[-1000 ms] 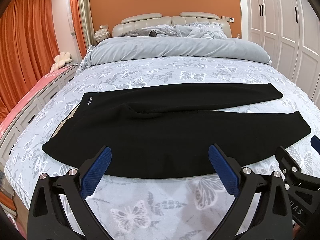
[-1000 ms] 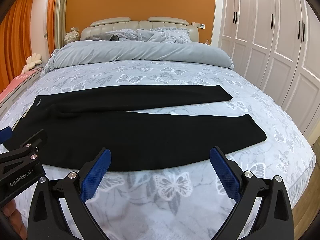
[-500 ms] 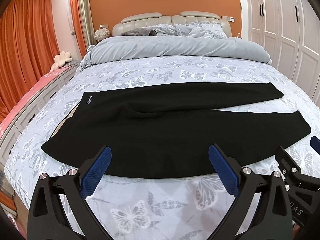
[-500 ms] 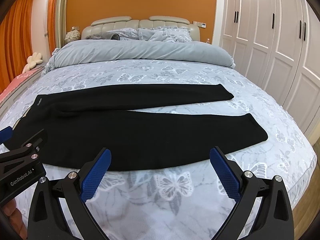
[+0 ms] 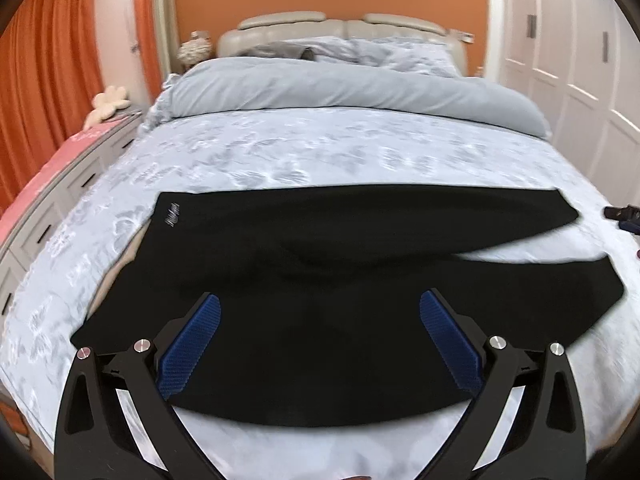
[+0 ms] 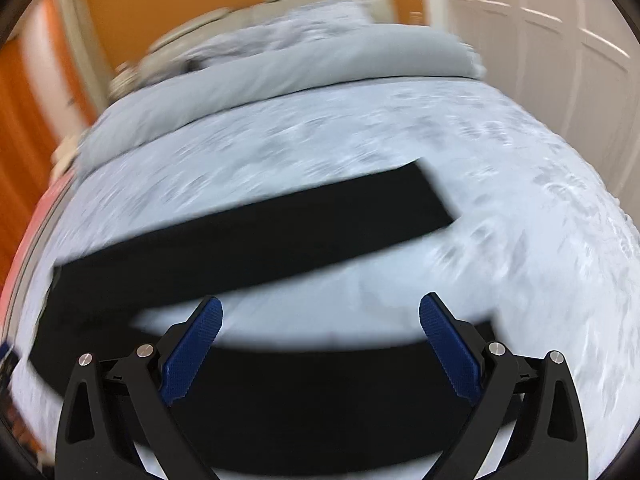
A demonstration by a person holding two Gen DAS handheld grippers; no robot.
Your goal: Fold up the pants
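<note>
on the far left, orange curtains (image 5: 44, 80) are hanging beside a low drawer unit (image 5: 52, 216) that is running along the bed (image 5: 320, 152). the bed is wearing a pale butterfly-print cover, with a grey duvet (image 5: 352, 96) bunched across its head end below a cream headboard (image 5: 340, 24).

the black pants (image 5: 304, 280) are lying flat across the near part of the bed, waistband to the left with a small logo (image 5: 172, 216) near its far corner, and the two legs are stretching to the right and splitting apart, a wedge of cover showing between them.

the left hand-held gripper (image 5: 320, 344) is hovering over the seat area of the pants, its blue-padded fingers (image 5: 192, 344) spread wide and gripping nothing.

further right, the right hand-held gripper (image 6: 320, 348) is sitting above the nearer leg of the pants (image 6: 304, 400), tilted and blurred in its own view, its blue pads (image 6: 448, 352) likewise spread wide with nothing between them. the farther leg is lying beyond it, well apart from the fingers. a small part of this hand-held gripper is showing at the right edge of the left wrist view.

white wardrobe doors (image 5: 580, 60) are lining the right wall.
</note>
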